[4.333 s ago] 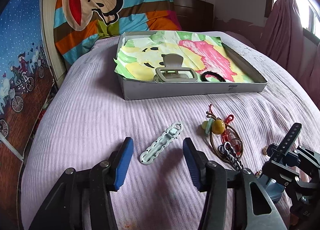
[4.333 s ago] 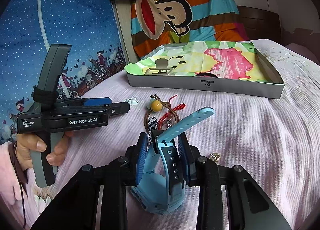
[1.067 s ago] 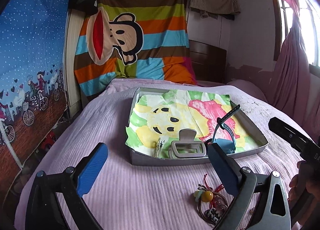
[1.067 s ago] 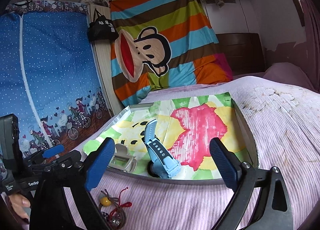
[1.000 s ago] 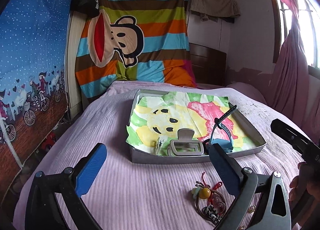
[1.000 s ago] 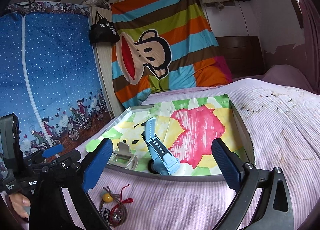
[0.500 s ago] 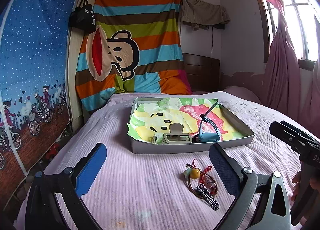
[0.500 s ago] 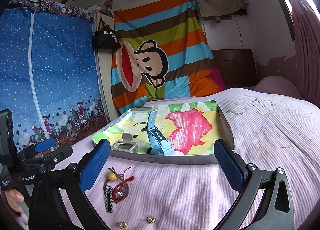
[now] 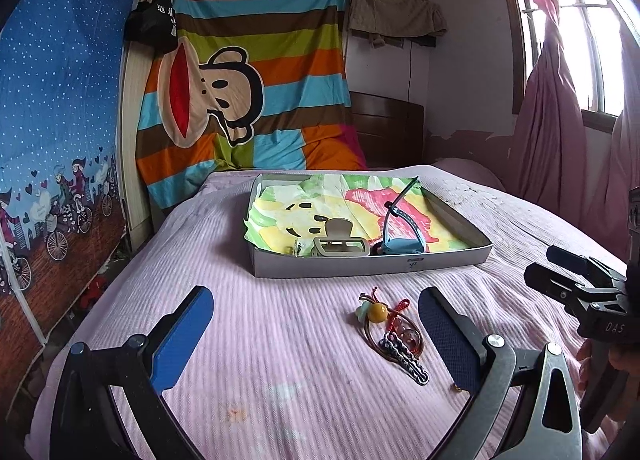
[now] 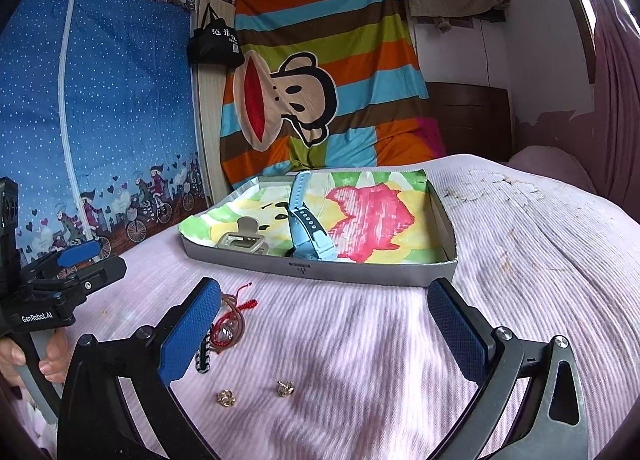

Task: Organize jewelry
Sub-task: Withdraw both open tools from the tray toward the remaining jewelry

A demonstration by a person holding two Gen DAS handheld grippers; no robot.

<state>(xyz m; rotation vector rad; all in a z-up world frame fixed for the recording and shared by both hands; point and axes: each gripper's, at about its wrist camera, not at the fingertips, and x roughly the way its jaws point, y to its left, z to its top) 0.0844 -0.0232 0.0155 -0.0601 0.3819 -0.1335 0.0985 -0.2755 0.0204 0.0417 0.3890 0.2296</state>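
A grey tray (image 9: 360,266) lined with coloured paper lies on the pink bed. In it are a blue watch (image 9: 400,244), a beige hair claw (image 9: 340,246) and a small pale clip (image 9: 298,248). The tray (image 10: 360,270), watch (image 10: 308,232) and claw (image 10: 242,242) also show in the right wrist view. A bracelet bundle with a yellow bead (image 9: 394,326) lies on the bed before the tray, partly hidden in the right wrist view (image 10: 228,326). Two gold earrings (image 10: 225,397) (image 10: 285,388) lie near my right gripper (image 10: 326,334). My left gripper (image 9: 318,334) and right gripper are open and empty.
A striped monkey blanket (image 9: 248,100) hangs behind the bed, with a blue patterned wardrobe (image 9: 56,140) at the left and pink curtains (image 9: 560,120) at the right. The bed's left edge drops off near the wardrobe.
The right gripper let go of the blue watch in the tray and drew back. The pale clip went from the bed to the tray. Both grippers have pulled back and opened wide.
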